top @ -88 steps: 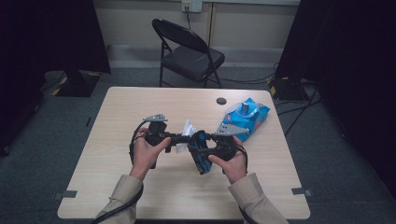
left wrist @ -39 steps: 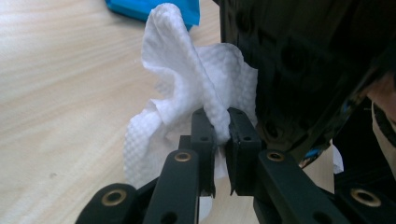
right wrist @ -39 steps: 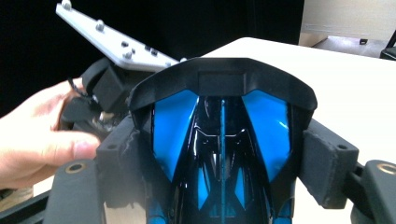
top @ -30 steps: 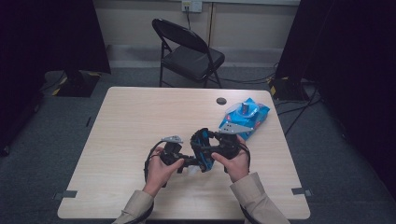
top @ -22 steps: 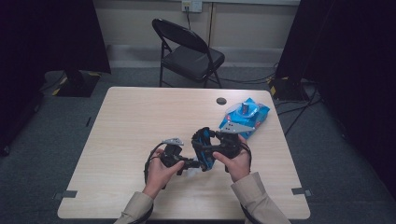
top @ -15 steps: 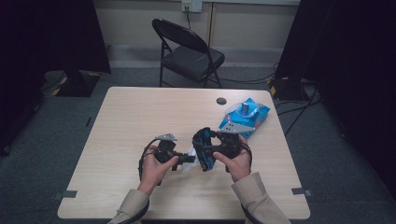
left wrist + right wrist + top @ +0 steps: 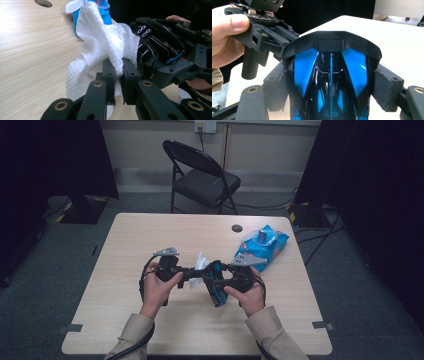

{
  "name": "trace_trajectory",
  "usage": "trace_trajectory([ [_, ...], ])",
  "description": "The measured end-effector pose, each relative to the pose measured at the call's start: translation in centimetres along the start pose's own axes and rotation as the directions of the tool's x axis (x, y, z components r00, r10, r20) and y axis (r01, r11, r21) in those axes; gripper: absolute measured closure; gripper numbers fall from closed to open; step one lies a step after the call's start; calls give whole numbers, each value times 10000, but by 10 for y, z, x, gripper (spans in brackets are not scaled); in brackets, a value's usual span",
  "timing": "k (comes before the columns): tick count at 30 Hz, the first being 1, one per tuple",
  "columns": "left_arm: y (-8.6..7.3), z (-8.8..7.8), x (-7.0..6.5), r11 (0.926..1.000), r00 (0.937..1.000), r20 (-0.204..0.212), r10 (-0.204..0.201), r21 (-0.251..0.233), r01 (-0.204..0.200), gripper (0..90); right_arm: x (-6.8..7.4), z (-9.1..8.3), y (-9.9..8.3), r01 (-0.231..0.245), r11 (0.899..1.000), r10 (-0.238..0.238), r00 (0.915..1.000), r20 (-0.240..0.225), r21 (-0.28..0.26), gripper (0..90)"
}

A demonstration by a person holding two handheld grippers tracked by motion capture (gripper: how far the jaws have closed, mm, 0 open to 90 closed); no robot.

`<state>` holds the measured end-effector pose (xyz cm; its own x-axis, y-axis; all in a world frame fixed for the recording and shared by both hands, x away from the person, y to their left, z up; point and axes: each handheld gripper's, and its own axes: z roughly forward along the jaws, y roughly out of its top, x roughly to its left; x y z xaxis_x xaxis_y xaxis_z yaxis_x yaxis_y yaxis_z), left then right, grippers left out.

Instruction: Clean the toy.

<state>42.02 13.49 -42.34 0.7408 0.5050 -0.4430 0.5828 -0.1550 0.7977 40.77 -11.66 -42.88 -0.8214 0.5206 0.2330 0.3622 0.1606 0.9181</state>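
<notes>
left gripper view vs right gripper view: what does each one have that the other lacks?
Left gripper view alone: a white wipe pinched in the shut left hand-held gripper, the blue wipes pack behind it, and the table's cable hole.
Right gripper view alone: a glossy blue-and-black object clamped in the right hand-held gripper.
Both: the light wooden table and the opposite gripper in the person's hand.

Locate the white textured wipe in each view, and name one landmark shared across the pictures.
High view: the white textured wipe sits mid-table, between the two hands.
Left gripper view: centre, pinched by the left gripper, rising up and left.
Right gripper view: not in it.
Shared landmark: the blue wipes packet, top centre in the left gripper view.
</notes>
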Motion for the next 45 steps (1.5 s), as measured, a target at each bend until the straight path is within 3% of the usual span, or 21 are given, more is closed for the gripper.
trace_trajectory([
  [16,-22,22,-5,9981,9990,407,-171,596,147,828,-2,-4,2,-39,9997,42,9999,140,-247,255],
  [22,-37,35,-6,9953,9968,656,-448,883,389,828,-4,-6,3,-121,9993,129,9997,210,-345,255],
  [34,-53,50,-10,9879,9951,870,-461,1515,325,828,-6,-10,6,-168,9982,185,9994,297,-577,255],
  [40,-55,51,-8,9849,9960,782,-429,1708,290,828,-8,-15,9,-194,9970,219,9992,329,-756,255],
  [45,-48,38,-3,9895,9971,605,-473,1396,385,828,-9,-16,8,-228,9969,255,9991,343,-753,255],
])
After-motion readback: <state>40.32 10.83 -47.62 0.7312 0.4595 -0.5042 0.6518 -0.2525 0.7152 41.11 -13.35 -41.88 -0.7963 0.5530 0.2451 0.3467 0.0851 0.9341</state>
